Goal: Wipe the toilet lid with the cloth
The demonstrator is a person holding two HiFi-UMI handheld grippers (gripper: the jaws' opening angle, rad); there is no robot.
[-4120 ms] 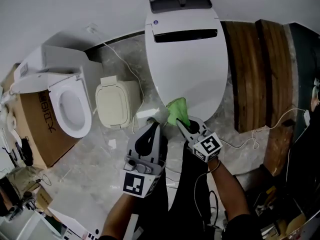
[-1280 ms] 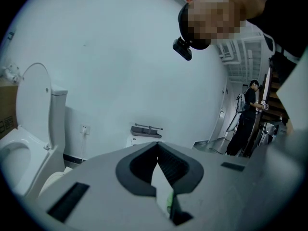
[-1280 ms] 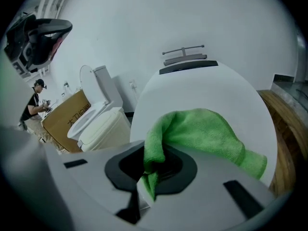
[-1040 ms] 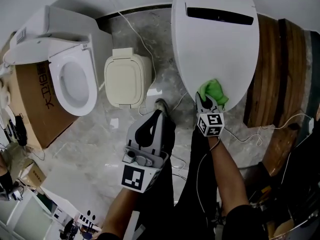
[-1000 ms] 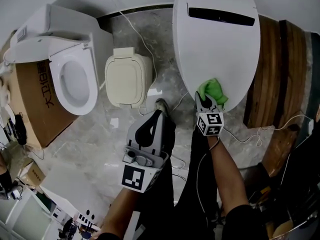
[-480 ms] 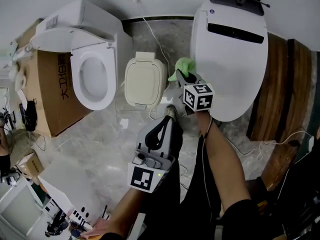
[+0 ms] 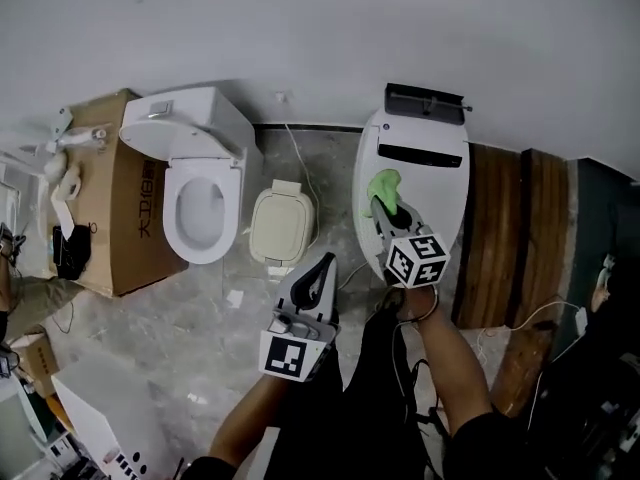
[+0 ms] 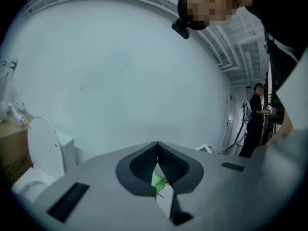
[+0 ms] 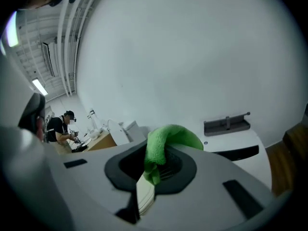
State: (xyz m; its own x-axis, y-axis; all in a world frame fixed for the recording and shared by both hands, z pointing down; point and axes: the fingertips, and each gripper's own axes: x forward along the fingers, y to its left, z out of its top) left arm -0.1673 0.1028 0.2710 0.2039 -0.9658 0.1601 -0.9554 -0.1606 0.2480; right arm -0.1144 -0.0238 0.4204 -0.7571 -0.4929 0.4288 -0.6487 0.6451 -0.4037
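Head view: the left gripper [image 7: 320, 264], fingers pressed together and empty, hangs over the marble floor [image 7: 150, 318] as before. The right gripper [image 7: 379, 206], fingers pinching the cloth [image 7: 383, 184], has moved from the lid's left rim onto the lid [image 7: 440, 193]. A grey wall [image 7: 300, 38] stands behind, wooden planks [image 7: 510, 228] at the right.

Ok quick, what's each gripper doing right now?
Left gripper: shut, holding nothing.
Right gripper: shut on the cloth.
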